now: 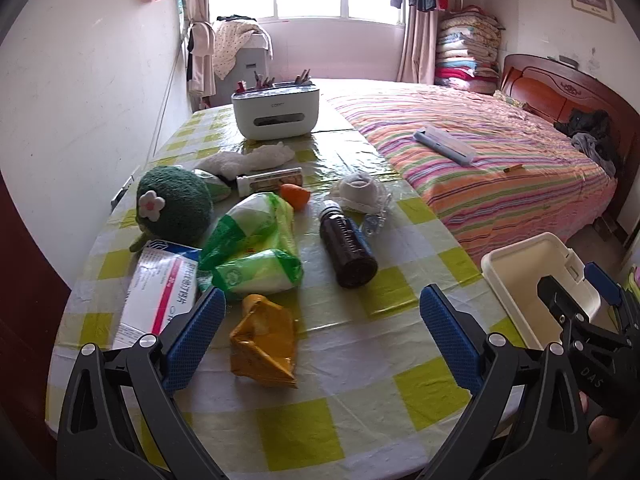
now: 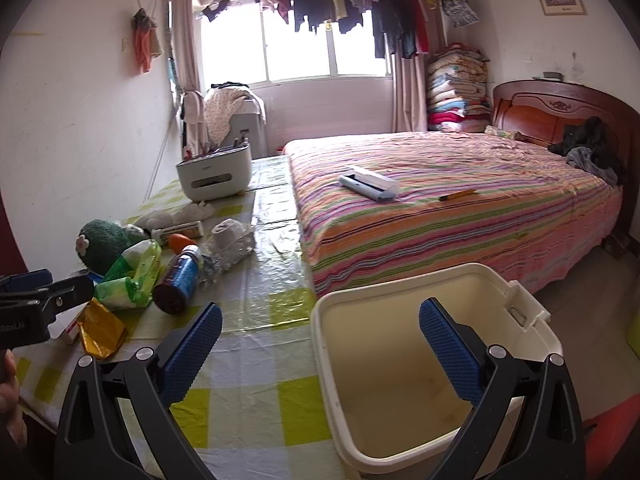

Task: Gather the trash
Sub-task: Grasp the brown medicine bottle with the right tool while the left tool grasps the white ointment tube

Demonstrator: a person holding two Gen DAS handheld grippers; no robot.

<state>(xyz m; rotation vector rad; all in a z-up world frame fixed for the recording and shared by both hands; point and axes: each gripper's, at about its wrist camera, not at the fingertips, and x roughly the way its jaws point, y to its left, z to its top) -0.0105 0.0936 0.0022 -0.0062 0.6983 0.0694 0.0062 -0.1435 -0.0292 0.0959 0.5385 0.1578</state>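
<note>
At the bottom of the left wrist view, the left gripper [image 1: 322,332] stands wide apart and holds nothing, its blue pads framing a crumpled yellow wrapper [image 1: 264,346] that lies on the table [image 1: 360,392] covered in a green-and-white checked cloth. In the right wrist view the right gripper [image 2: 320,344] is likewise spread wide and holds nothing, poised over the rim of a cream plastic bin [image 2: 400,368] that fills the lower right of the frame, just beside the table's edge.

Left of the wrapper, at the lower left of the left wrist view, lies a white medicine box [image 1: 160,292] with a pink stripe. Just beyond the wrapper, mid-frame, sits a bunched green-and-white plastic bag [image 1: 256,248]. To its right a dark brown bottle [image 1: 348,248] lies on its side, cap pointing away from the camera. A green plush toy [image 1: 176,204] with a pink flower rests at the left, near the wall.

Farther back, an orange item [image 1: 295,195] sits by a long flat packet [image 1: 269,179], with crumpled clear plastic and a white roll [image 1: 360,192] to their right and a wad of white tissue [image 1: 252,158] behind. At the far end of the table stands a white organiser box [image 1: 276,110].

In the upper right of both views, a bed with a striped cover [image 1: 500,152] runs to a wooden headboard.
</note>
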